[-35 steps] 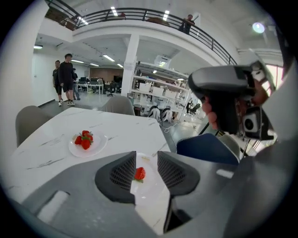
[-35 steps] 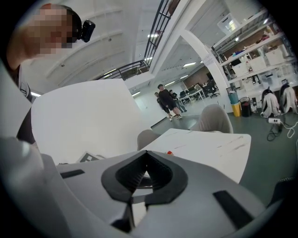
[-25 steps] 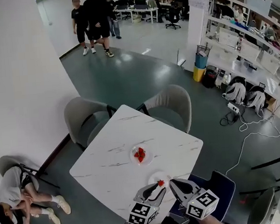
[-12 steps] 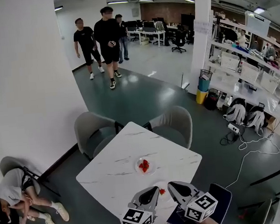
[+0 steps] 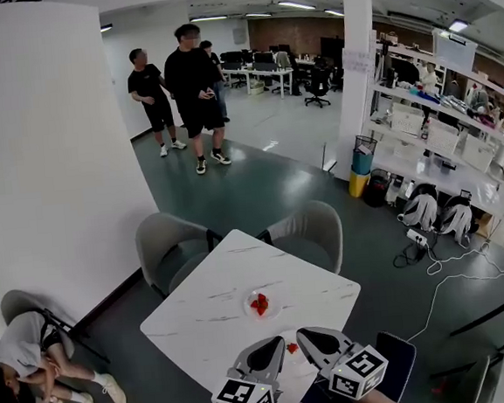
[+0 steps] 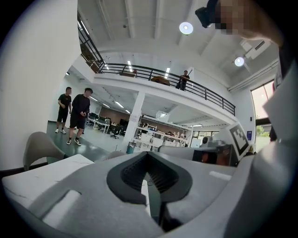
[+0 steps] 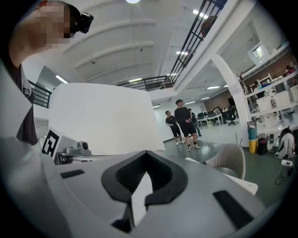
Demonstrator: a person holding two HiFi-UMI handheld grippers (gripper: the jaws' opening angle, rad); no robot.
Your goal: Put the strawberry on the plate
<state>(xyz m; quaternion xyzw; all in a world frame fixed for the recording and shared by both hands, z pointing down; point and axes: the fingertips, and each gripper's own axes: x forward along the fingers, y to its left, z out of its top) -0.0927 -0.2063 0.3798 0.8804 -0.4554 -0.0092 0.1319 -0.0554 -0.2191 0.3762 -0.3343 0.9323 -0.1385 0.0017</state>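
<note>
At the near edge of the square white marble-topped table point(image 5: 200, 310), the small red strawberry point(image 5: 291, 348) lies on what looks like a small round white plate point(image 5: 289, 336), mostly hidden between the two grippers. The left gripper point(image 5: 278, 343) has its jaws pressed together with nothing in them, and the right gripper point(image 5: 306, 338) is likewise closed and empty. At the table's middle, a second white plate point(image 5: 248, 304) holds other red strawberries point(image 5: 259, 304). The placing looks done; only drawing the grippers clear seems left.

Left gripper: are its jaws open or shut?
Shut. The left gripper shows its tips touching in its own view, nothing between them.
</note>
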